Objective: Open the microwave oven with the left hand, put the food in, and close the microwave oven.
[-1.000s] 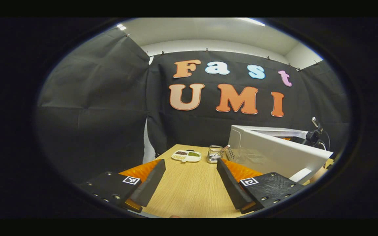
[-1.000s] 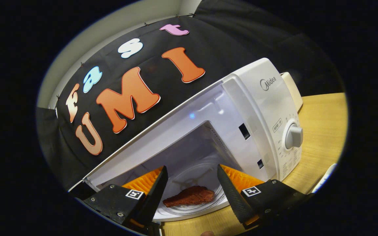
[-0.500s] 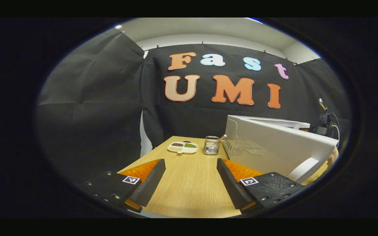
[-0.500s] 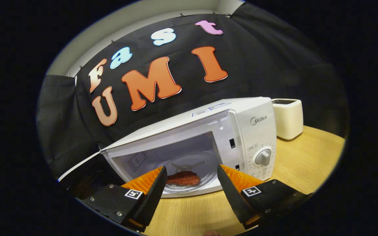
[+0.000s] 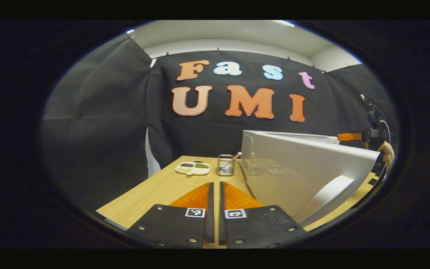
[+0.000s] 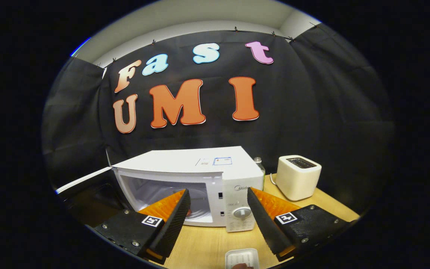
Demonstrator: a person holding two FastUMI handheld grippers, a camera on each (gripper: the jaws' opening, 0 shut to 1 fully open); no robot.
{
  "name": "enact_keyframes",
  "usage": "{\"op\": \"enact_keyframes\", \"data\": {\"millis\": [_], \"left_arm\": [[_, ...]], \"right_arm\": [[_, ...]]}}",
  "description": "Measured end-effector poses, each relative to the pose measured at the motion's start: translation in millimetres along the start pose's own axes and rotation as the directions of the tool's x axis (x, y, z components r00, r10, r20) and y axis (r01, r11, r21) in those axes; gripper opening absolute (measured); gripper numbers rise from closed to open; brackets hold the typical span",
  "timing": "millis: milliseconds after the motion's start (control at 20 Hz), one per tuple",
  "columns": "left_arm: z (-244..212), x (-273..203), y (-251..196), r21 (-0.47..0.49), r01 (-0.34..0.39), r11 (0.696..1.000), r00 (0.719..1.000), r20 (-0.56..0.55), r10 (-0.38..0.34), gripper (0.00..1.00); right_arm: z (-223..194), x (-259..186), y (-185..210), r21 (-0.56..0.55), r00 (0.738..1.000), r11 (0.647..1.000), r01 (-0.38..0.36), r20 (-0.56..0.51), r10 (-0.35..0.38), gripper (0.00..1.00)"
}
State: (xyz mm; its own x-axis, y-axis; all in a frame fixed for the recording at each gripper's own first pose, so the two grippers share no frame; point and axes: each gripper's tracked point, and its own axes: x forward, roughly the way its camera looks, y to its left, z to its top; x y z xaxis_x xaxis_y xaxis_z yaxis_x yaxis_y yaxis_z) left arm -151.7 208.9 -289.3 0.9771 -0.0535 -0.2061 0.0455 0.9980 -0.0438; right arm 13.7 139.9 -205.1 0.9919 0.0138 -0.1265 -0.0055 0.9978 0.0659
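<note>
Left gripper point(image 5: 215, 194) clenched tight on nothing, hovering over the wooden table point(image 5: 155, 188) right beside the swung-open microwave door point(image 5: 304, 175). Further back, a divided snack dish point(image 5: 192, 168) and a wire cup point(image 5: 226, 164) near the wall. Right gripper point(image 6: 218, 200) spread wide with nothing held, small white tray point(image 6: 242, 257) just below it. Beyond that, white microwave point(image 6: 200, 175) standing open, reddish food point(image 6: 188, 212) barely peeking out inside on the glass plate. Toaster point(image 6: 298, 176) off to the right.

Left claw point(image 5: 215, 209) closed up; right claw point(image 6: 218, 209) pulled back from microwave point(image 6: 196, 186).
</note>
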Motion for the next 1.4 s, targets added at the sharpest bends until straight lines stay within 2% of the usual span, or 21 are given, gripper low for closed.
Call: {"op": "enact_keyframes", "data": {"millis": [50, 200, 300, 500, 650, 950, 1100, 1400], "left_arm": [[-5.3, -0.3, -10.4, -0.010, 0.034, 0.999, 0.999, -0.016, -0.034, 0.01], [-9.5, 1.0, -43.4, -0.025, 0.126, 0.992, 0.992, -0.028, -0.127, 0.02], [-9.8, 6.6, -54.2, -0.009, 0.138, 0.990, 0.990, -0.033, -0.138, 0.01], [-8.4, 15.7, -91.9, -0.057, 0.217, 0.974, 0.975, -0.035, -0.219, 0.01], [-8.4, 25.9, -121.6, -0.042, 0.264, 0.964, 0.963, -0.041, -0.266, 0.01], [-10.5, 46.8, -171.5, 0.013, 0.320, 0.947, 0.946, -0.053, -0.319, 0.00], [-12.0, 57.8, -190.2, -0.017, 0.348, 0.937, 0.936, -0.052, -0.348, 0.01], [3.4, 88.3, -225.8, 0.001, 0.371, 0.929, 0.928, -0.019, -0.371, 0.01]], "right_arm": [[11.4, -4.1, -12.0, -0.015, 1.000, 1.000, 0.020, 0.020, -0.019, 0.95], [35.3, -15.6, -40.8, -0.019, 0.996, 0.998, 0.067, 0.067, -0.066, 0.95], [41.3, -20.5, -54.6, -0.003, 0.994, 0.997, 0.082, 0.069, -0.082, 0.95], [43.8, -29.1, -82.4, -0.003, 0.992, 0.994, 0.108, 0.062, -0.108, 0.94], [46.8, -33.5, -99.5, 0.000, 0.991, 0.993, 0.118, 0.059, -0.118, 0.95], [50.4, -43.0, -133.1, -0.015, 0.988, 0.989, 0.149, 0.040, -0.148, 0.95], [55.0, -46.3, -144.5, -0.004, 0.987, 0.987, 0.158, 0.036, -0.158, 0.95], [64.7, -56.5, -158.7, 0.001, 0.984, 0.985, 0.172, 0.048, -0.172, 0.95]]}}
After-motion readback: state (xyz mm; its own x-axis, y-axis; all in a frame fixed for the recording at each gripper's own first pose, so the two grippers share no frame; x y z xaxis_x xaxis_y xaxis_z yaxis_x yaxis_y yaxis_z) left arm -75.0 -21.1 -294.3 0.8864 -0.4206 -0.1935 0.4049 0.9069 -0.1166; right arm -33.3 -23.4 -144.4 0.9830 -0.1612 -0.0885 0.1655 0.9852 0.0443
